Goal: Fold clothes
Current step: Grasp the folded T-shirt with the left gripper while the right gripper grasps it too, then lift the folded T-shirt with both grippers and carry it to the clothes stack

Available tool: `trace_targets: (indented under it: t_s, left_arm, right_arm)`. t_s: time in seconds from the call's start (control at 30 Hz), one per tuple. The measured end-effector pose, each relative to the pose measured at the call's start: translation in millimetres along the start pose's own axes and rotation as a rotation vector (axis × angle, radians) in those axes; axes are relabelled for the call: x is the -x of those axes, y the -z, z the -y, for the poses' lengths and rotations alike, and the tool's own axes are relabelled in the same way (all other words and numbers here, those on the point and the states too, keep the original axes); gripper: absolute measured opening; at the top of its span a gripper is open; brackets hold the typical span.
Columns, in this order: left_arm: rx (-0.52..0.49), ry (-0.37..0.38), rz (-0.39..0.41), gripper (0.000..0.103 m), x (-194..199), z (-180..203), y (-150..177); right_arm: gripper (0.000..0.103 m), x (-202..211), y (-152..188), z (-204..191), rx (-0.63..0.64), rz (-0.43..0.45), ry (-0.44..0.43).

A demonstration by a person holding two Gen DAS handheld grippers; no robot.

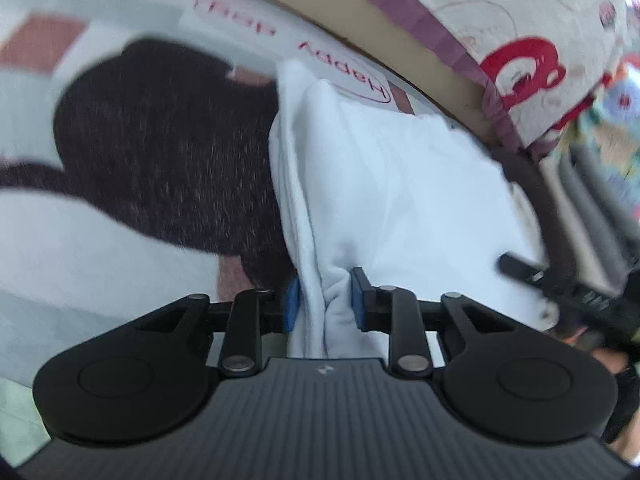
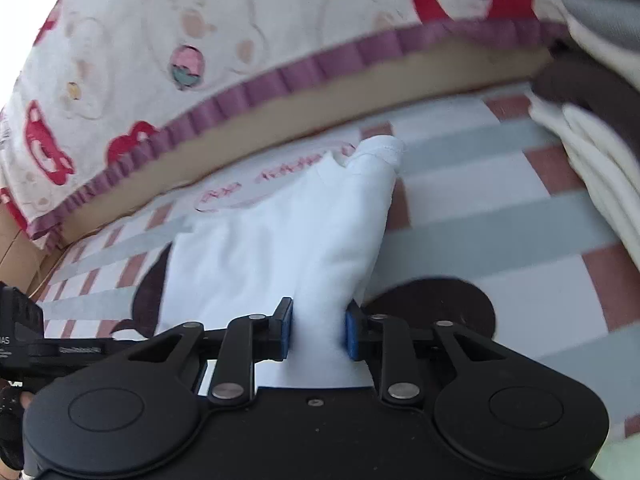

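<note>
A white garment (image 1: 400,200) lies bunched on a checked bed cover with a dark mouse-head print. My left gripper (image 1: 326,298) is shut on a thick fold of the garment's left edge, which fills the gap between its blue pads (image 1: 292,300). In the right wrist view the same white garment (image 2: 260,240) stretches off to the left. My right gripper (image 2: 318,332) is shut on its right edge, a cuff-like end (image 2: 380,152) standing up beyond the fingers. The right gripper (image 1: 520,268) also shows at the right edge of the left wrist view, with the cloth spanning both.
A quilt (image 2: 180,40) with red bear prints and a purple frill lies along the back over a tan strip (image 2: 320,100). Folded cream and brown cloth (image 2: 592,152) is piled at the far right. The checked bed cover (image 2: 500,208) spreads underneath. A gloved hand (image 1: 624,392) holds the other tool.
</note>
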State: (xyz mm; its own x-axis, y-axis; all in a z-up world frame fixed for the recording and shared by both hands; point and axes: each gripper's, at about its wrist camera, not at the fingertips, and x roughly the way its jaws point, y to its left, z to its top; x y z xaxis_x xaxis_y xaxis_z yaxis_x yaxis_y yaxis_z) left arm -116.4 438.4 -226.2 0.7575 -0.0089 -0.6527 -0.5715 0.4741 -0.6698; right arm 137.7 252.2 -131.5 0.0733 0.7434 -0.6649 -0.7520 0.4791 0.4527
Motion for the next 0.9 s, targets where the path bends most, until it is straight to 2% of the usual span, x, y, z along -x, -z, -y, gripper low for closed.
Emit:
trace_targets:
  t_s: [0.07,0.1,0.13,0.17,0.23,0.3,0.33,0.4,0.43,0.47,0.6,0.7,0.8,0.9]
  left_arm:
    - [0.108,0.091,-0.045,0.04,-6,-15,-5]
    - [0.124,0.118,-0.054,0.045,-8,-18,-6]
    - [0.121,0.134,-0.06,0.047,-10,-18,-8]
    - [0.111,0.144,-0.067,0.049,-13,-17,-9]
    - [0.051,0.151,-0.074,0.062,-18,-8,-11]
    - [-0.015,0.149,-0.064,0.068,-22,4,-10]
    - [-0.058,0.113,-0.059,0.059,-24,10,-9]
    - [-0.15,0.041,-0.048,0.029,-26,24,-8]
    - [-0.206,0.005,-0.036,0.027,-25,33,-6]
    - [-0.251,-0.024,-0.024,0.026,-23,40,-4]
    - [-0.37,-0.068,0.023,0.025,-10,66,1]
    - [-0.385,-0.026,0.057,0.024,4,80,-3]
    - [-0.469,-0.007,0.117,0.025,28,100,4]
    - [-0.532,0.015,0.165,0.024,51,121,15]
  right_arm:
    - [0.038,-3,0,9,-0.049,-0.026,-0.004]
    - [0.041,-6,2,17,-0.102,-0.039,-0.028]
    - [0.054,-8,5,26,-0.156,-0.051,-0.054]
    - [0.061,-11,7,37,-0.22,-0.07,-0.096]
    - [0.058,-19,16,68,-0.388,-0.101,-0.16]
    - [0.06,-17,22,78,-0.473,-0.08,-0.204]
    - [0.06,-19,24,74,-0.463,-0.079,-0.206]
    - [0.053,-20,23,58,-0.368,-0.073,-0.155]
    - [0.039,-20,21,45,-0.299,-0.072,-0.128]
    - [0.033,-18,17,32,-0.241,-0.067,-0.099]
    - [0.028,5,-3,-26,-0.028,-0.048,0.004]
    - [0.028,29,-14,-70,0.152,-0.01,0.089]
    - [0.027,51,-17,-86,0.228,0.047,0.157]
    - [0.027,82,-8,-89,0.23,0.116,0.198]
